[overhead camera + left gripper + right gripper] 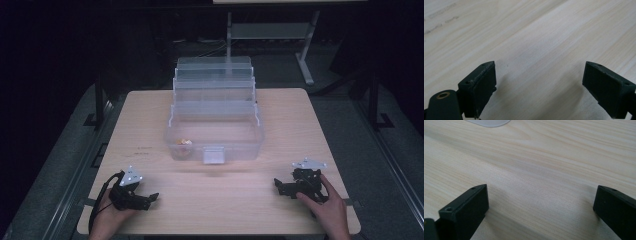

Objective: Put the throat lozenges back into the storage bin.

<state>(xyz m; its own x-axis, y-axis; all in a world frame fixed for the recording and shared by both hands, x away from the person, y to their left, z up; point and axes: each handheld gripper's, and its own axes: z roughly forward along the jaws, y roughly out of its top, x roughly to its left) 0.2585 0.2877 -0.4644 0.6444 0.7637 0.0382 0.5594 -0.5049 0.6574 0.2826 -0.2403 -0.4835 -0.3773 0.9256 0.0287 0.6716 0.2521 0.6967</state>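
Observation:
A clear plastic tiered box (215,117) stands open at the middle of the wooden table (150,115), its trays stepped back toward the far side. A small orange-and-white object (185,143) lies in the box's bottom compartment at front left. My left gripper (152,198) rests near the front left edge, held by a hand, its jaws wide apart over bare wood (539,75). My right gripper (278,185) rests near the front right edge under a hand, also open, with nothing between its jaws (541,202).
The box's front latch (214,155) faces me. A pale rounded corner of the box (489,122) shows at the top of the right gripper view. A metal stand (305,45) is on the floor beyond the table.

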